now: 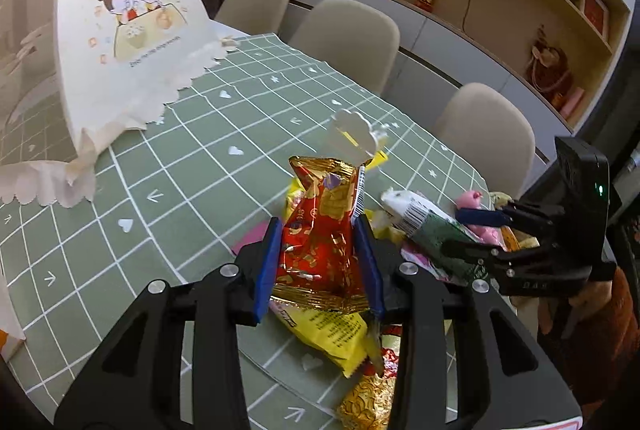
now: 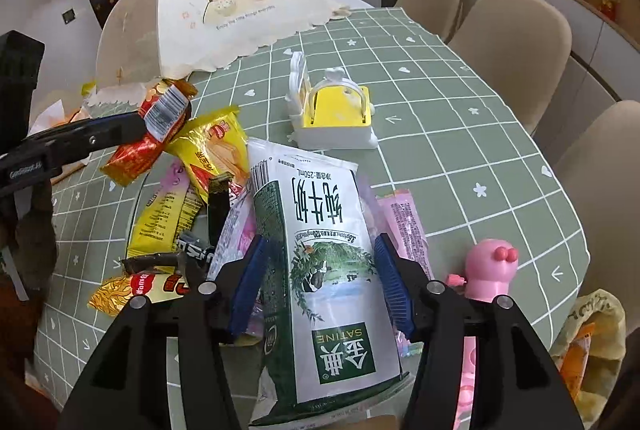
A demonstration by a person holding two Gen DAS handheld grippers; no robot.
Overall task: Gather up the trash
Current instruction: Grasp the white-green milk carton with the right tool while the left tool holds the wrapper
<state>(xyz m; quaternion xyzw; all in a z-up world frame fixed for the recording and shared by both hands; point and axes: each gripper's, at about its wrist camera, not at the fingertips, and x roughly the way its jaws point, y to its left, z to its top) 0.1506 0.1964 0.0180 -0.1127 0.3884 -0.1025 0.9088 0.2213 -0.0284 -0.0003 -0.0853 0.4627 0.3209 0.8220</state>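
Observation:
My left gripper (image 1: 318, 230) is shut on a red and gold snack wrapper (image 1: 320, 226), held upright above the green checked tablecloth (image 1: 192, 157). The right wrist view shows that wrapper (image 2: 136, 153) raised at the left. A flattened green and white milk carton (image 2: 320, 250) lies lengthwise between the blue pads of my right gripper (image 2: 320, 242). In the left wrist view a thin gap shows between the carton (image 1: 432, 230) and the far finger (image 1: 480, 217), so my right gripper (image 1: 464, 234) stands open. Yellow wrappers (image 2: 216, 149) and pink wrappers (image 2: 404, 226) are piled around the carton.
A cream cover with a cartoon print (image 2: 228, 9) stands at the table's far end. A yellow and white toy (image 2: 336, 113) sits mid-table and a pink toy (image 2: 490, 270) is near my right gripper. Beige chairs (image 2: 516, 45) line the right side. A yellow bag (image 2: 592, 342) hangs low right.

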